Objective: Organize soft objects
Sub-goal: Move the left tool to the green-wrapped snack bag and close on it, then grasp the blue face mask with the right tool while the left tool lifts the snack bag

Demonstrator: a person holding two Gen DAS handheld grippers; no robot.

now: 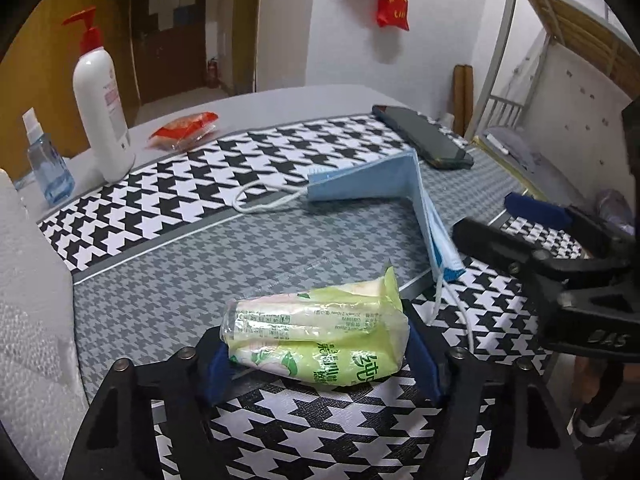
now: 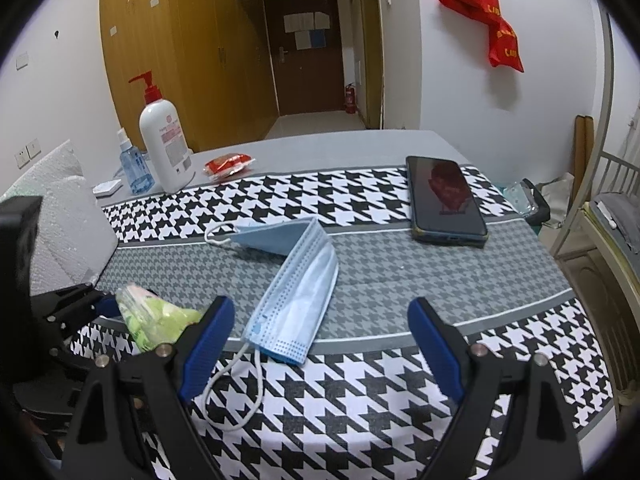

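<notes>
A green tissue pack (image 1: 320, 340) sits between the blue pads of my left gripper (image 1: 316, 360), which is shut on it just above the houndstooth cloth (image 1: 200, 280). The pack also shows at the left of the right wrist view (image 2: 156, 320). A light blue face mask (image 2: 296, 292) lies bent on the cloth, one end raised; it also shows in the left wrist view (image 1: 384, 184). My right gripper (image 2: 320, 344) is open and empty, its jaws wide apart around the mask's near end. It also shows at the right of the left wrist view (image 1: 520, 224).
A black phone (image 2: 444, 200) lies at the back right of the cloth. A white pump bottle (image 2: 164, 148), a blue spray bottle (image 2: 134, 168) and a red snack packet (image 2: 228, 166) stand at the back left. White bubble-wrap padding (image 2: 68, 216) lies at the left.
</notes>
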